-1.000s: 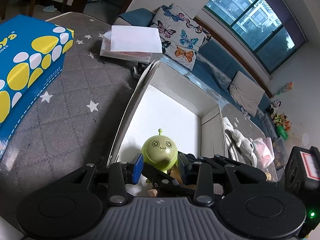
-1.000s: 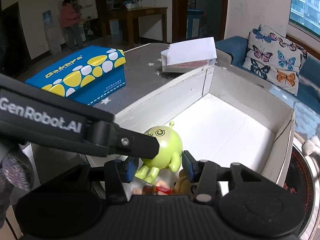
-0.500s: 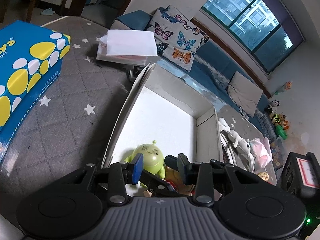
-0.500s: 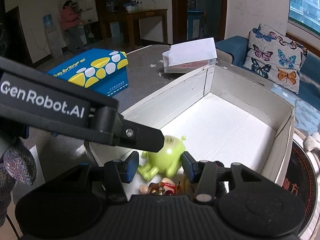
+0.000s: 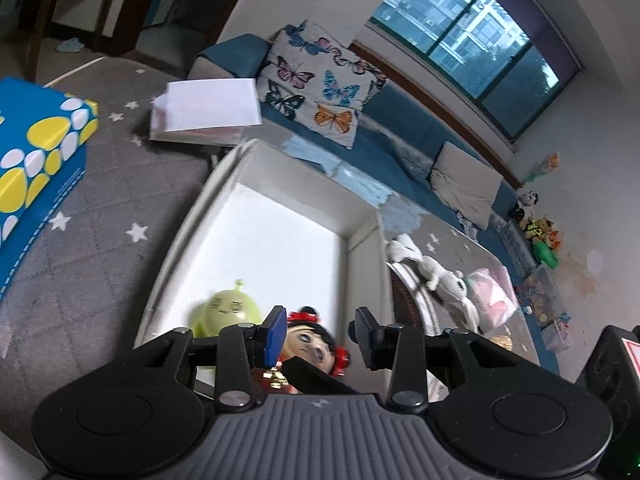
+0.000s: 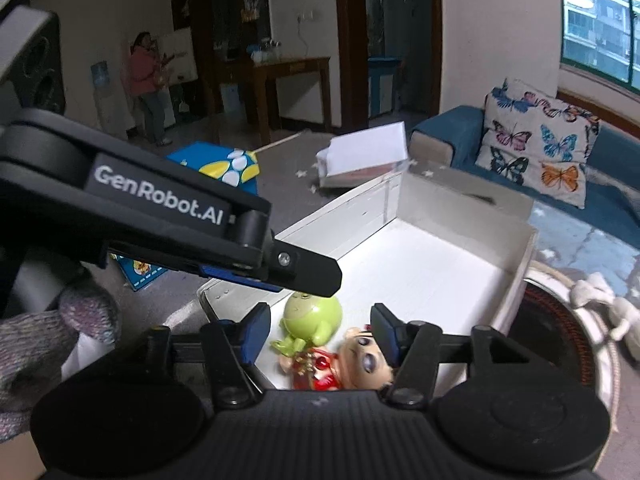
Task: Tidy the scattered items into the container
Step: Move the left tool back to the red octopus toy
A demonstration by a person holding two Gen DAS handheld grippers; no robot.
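A white open box (image 5: 280, 184) (image 6: 452, 208) lies on a grey star-patterned mat. A green alien toy (image 5: 230, 308) (image 6: 314, 314) lies on its side on the box floor at the near end. A doll in red with dark hair (image 5: 310, 342) (image 6: 360, 364) lies beside it. My left gripper (image 5: 322, 332) is open and empty above both toys. My right gripper (image 6: 318, 334) is open and empty over the same corner. The left gripper's finger (image 6: 304, 268) crosses the right wrist view just above the green toy.
A blue and yellow carton (image 5: 36, 160) and a flat white packet (image 5: 208, 112) lie on the mat left of and beyond the box. A round tray with a white plush (image 5: 440, 276) sits right of the box. A blue sofa with a butterfly cushion (image 5: 320, 84) stands behind.
The left gripper let go of the green toy, which dropped onto its side in the box. Both grippers lifted and opened wider; the doll now shows.
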